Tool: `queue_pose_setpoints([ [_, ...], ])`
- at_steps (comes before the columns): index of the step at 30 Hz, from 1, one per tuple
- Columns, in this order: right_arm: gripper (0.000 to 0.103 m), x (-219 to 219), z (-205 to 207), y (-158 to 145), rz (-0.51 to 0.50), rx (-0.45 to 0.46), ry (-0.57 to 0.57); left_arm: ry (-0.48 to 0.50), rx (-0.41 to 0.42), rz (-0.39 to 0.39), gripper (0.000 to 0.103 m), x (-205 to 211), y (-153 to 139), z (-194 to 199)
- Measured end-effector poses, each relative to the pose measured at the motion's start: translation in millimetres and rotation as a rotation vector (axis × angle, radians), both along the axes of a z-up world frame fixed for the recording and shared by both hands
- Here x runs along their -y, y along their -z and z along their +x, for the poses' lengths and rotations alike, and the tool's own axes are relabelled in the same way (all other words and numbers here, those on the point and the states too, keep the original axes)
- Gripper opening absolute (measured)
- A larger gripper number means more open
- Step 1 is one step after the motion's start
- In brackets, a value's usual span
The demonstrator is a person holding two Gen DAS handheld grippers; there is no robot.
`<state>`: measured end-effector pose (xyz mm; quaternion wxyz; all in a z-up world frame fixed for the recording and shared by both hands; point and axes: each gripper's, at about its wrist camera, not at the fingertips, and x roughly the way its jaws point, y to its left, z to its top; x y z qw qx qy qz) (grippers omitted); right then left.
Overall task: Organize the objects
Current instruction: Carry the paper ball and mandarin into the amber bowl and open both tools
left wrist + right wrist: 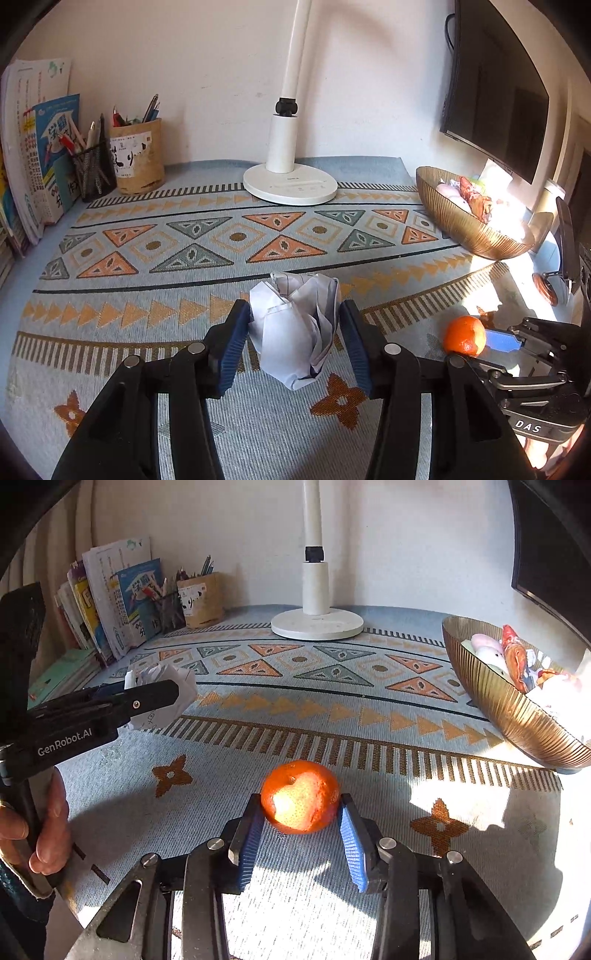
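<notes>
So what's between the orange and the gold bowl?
Nothing: only bare patterned cloth, partly sunlit, lies between the orange and the bowl, shown best in the right wrist view.

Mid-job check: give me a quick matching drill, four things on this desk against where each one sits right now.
Things:
1. crumpled paper
2. orange
3. gold bowl
4. lamp

Places:
A. at the back by the wall, on a round white base
B. between the right gripper pads
C. between the left gripper pads
D. at the right edge of the patterned cloth, holding wrapped items

Pairs: 1-C, 2-B, 3-D, 4-A
</notes>
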<state>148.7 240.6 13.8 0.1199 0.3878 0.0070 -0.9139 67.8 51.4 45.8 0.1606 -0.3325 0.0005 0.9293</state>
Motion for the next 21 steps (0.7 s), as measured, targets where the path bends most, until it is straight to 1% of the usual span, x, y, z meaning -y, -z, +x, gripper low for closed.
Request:
queue_pose_setpoints([
  [3,0.039,-18,11,-12,-0.021,-0.019,0.026,0.025,0.001,-0.062,0.046,-12,1,2],
  [5,0.039,-37,15,-29,-0.021,-0.042,0.058,0.051,-0.009,-0.105,0.046,-26,-3,5],
  [6,0.039,-48,16,-40,-0.027,-0.064,0.075,0.068,-0.013,-0.102,0.046,-34,-8,5],
  [8,0.039,-74,16,-69,-0.051,-0.121,0.135,0.113,-0.037,-0.067,0.046,-51,-27,5],
  [11,0.040,-123,8,-110,-0.121,-0.197,0.260,0.182,-0.083,-0.004,0.046,-83,-63,-6],
  [13,0.039,-156,-3,-129,-0.169,-0.231,0.369,0.222,-0.108,0.029,0.046,-108,-84,-19],
  [15,0.040,-187,-19,-137,-0.215,-0.228,0.472,0.255,-0.117,0.047,0.046,-134,-97,-36],
  [17,0.040,-211,-40,-136,-0.261,-0.211,0.527,0.285,-0.108,0.068,0.046,-161,-103,-56],
  [18,0.040,-219,-51,-133,-0.261,-0.202,0.553,0.296,-0.098,0.080,0.046,-173,-103,-65],
  [19,0.040,-223,-63,-131,-0.240,-0.197,0.573,0.305,-0.083,0.093,0.046,-184,-101,-76],
  [21,0.040,-226,-85,-125,-0.214,-0.190,0.572,0.315,-0.059,0.111,0.046,-202,-92,-94],
])
